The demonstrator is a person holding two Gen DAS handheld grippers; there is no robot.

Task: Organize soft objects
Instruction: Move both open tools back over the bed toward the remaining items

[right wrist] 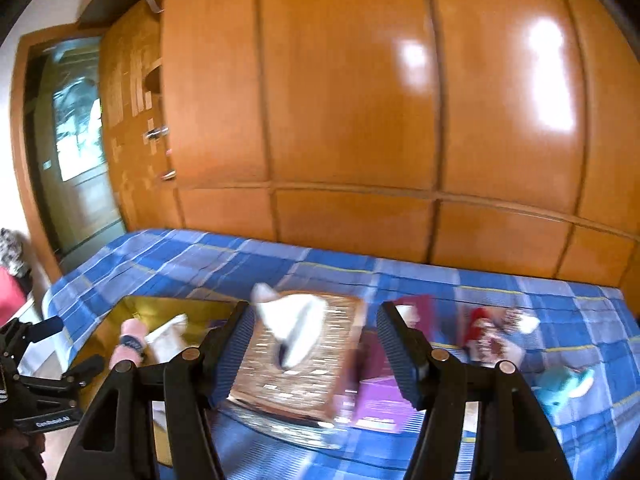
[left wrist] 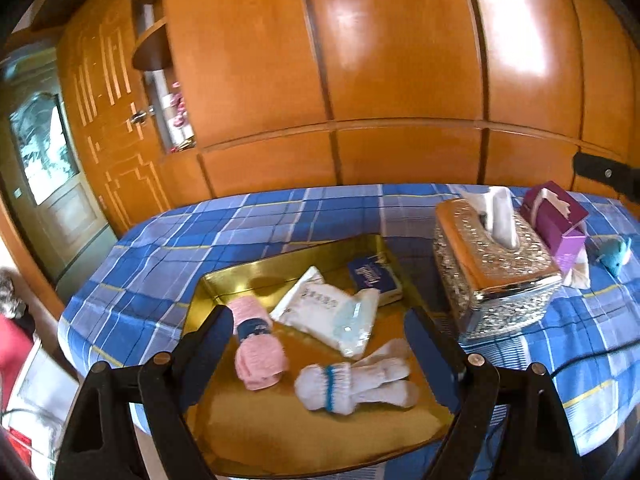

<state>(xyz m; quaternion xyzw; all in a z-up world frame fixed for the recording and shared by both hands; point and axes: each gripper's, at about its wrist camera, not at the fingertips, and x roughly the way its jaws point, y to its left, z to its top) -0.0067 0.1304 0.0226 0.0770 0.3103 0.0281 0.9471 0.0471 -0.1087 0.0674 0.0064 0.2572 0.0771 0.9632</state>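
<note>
A gold tray (left wrist: 224, 276) lies on the blue plaid bed. In it are a pink rolled sock pair (left wrist: 256, 344), a white sock pair with a blue band (left wrist: 352, 384), a white tissue pack (left wrist: 332, 312) and a dark blue pack (left wrist: 374, 278). My left gripper (left wrist: 320, 348) is open and empty above the tray, its fingers either side of the socks. My right gripper (right wrist: 316, 344) is open and empty above the silver tissue box (right wrist: 296, 364). A teal soft toy (right wrist: 560, 388) and a red and white soft toy (right wrist: 496, 336) lie to its right.
The silver tissue box (left wrist: 492, 264) and a purple tissue box (left wrist: 556, 220) stand right of the tray, with the teal toy (left wrist: 616, 256) beyond. A wooden wardrobe (left wrist: 360, 80) runs along the bed's far side. A door (left wrist: 44, 176) is at the left.
</note>
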